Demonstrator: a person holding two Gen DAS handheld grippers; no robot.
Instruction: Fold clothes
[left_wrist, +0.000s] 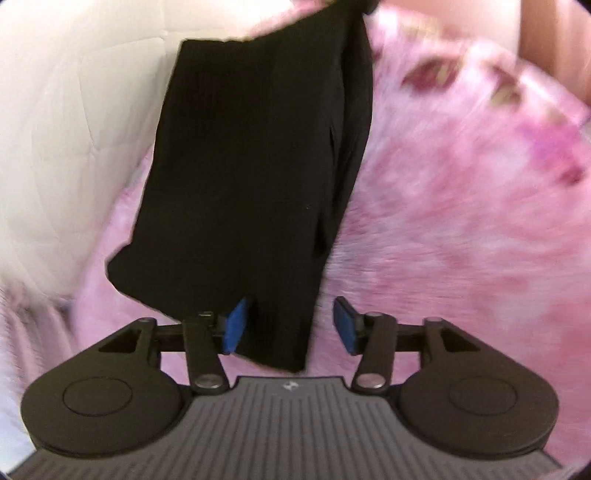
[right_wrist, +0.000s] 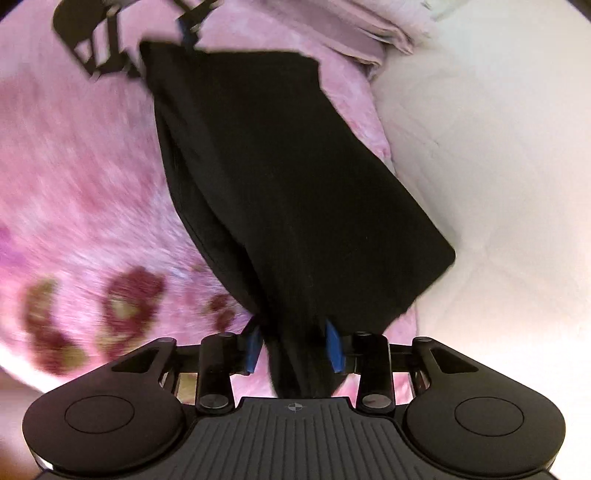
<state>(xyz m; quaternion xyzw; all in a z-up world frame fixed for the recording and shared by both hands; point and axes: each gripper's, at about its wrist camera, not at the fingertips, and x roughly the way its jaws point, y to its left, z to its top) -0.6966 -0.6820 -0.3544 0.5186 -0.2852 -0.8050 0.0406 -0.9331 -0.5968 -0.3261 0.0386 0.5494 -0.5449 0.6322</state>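
Here | black garment (left_wrist: 255, 177) spans both grippers | left fingers (left_wrist: 233, 325) apart | right fingers (right_wrist: 334, 345) pinching it

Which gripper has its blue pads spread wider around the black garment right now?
The left gripper: a pink gap shows beside the black garment. The right gripper has both pads close against the cloth.

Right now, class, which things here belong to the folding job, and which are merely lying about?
Belong to the job:
black garment
left gripper
right gripper

Lying about:
pink floral blanket
cream quilt
folded mauve cloth
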